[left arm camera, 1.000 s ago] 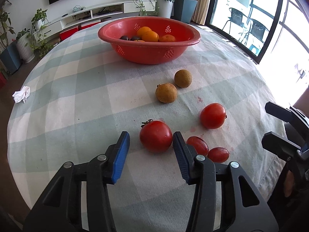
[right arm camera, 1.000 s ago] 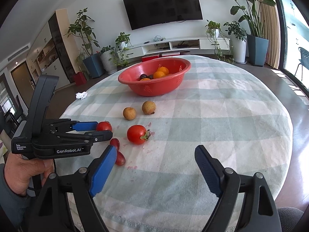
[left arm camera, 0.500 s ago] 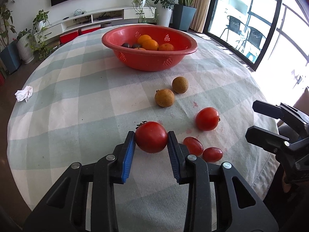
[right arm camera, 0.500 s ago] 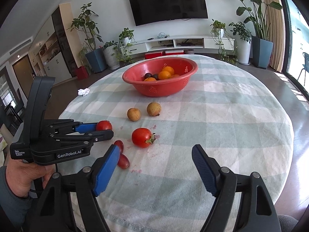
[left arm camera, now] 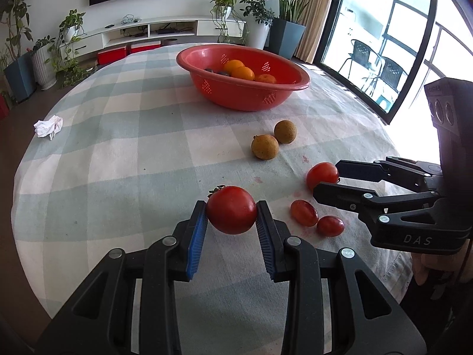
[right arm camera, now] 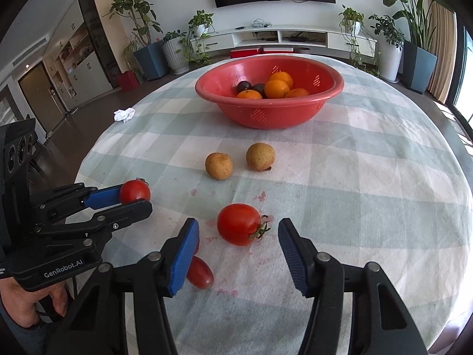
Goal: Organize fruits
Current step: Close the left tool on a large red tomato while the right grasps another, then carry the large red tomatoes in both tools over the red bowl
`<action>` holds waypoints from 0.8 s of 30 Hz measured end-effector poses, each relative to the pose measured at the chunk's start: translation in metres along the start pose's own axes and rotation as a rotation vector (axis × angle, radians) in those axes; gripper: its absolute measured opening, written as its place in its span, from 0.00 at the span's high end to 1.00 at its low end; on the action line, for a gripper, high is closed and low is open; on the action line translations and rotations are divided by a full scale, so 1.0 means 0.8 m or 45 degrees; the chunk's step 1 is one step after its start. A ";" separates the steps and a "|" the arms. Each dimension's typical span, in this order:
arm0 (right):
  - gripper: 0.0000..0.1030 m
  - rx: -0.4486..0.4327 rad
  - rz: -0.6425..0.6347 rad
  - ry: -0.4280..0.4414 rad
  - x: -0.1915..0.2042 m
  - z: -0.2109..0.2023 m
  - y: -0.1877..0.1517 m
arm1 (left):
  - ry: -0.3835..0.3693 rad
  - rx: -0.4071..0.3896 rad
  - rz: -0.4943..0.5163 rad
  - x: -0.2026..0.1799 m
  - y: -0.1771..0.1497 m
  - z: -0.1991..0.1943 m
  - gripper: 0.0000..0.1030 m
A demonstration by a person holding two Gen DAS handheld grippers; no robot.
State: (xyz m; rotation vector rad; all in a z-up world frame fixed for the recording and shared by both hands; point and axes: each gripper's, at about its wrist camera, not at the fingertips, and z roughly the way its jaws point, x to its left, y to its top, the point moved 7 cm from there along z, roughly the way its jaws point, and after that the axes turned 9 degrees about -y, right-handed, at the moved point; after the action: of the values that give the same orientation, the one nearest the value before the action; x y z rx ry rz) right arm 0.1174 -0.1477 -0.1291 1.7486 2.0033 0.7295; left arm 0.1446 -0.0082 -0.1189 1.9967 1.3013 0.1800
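My left gripper point(left arm camera: 231, 224) is shut on a large red tomato point(left arm camera: 231, 209) and holds it above the checked tablecloth; it also shows in the right wrist view point(right arm camera: 134, 192). My right gripper point(right arm camera: 236, 254) is open, its fingers either side of a second red tomato point(right arm camera: 239, 223) lying on the cloth. Two small oblong tomatoes point(left arm camera: 304, 212) point(left arm camera: 330, 226) lie close by. Two round brown fruits point(right arm camera: 218, 166) point(right arm camera: 260, 157) lie further on. A red basket point(right arm camera: 331, 87) at the far side holds oranges and dark plums.
A crumpled white tissue point(right arm camera: 124, 114) lies at the table's left edge. The round table drops off on all sides. Reddish stains point(right arm camera: 259, 197) mark the cloth near the tomatoes. Plants and a TV shelf stand beyond the table.
My left gripper closed on the large tomato and lifted it off the cloth. My right gripper moved forward and left, so the second tomato now lies between its open fingers.
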 end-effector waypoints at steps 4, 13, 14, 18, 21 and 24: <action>0.52 0.035 -0.009 -0.009 0.000 0.011 -0.001 | -0.006 -0.006 -0.003 0.000 0.000 -0.001 0.69; 0.61 0.028 -0.023 0.001 0.000 0.011 0.001 | -0.014 -0.007 -0.010 0.000 0.000 0.002 0.69; 0.61 0.025 -0.024 0.002 0.000 0.010 0.001 | -0.014 -0.008 -0.011 0.000 0.000 0.003 0.69; 0.62 0.003 0.002 0.018 -0.006 0.001 0.002 | -0.016 -0.012 -0.013 0.000 0.001 0.003 0.69; 0.62 -0.031 0.036 0.026 -0.017 -0.011 0.006 | -0.022 -0.014 -0.020 0.000 0.002 0.002 0.69; 0.62 -0.057 0.091 0.031 -0.038 -0.023 0.012 | -0.046 -0.028 -0.047 0.002 0.006 -0.002 0.69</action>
State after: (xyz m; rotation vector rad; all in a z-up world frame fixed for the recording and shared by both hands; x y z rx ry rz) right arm 0.1185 -0.1791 -0.1105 1.8015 1.9334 0.8155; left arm 0.1483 -0.0075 -0.1149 1.9477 1.3068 0.1396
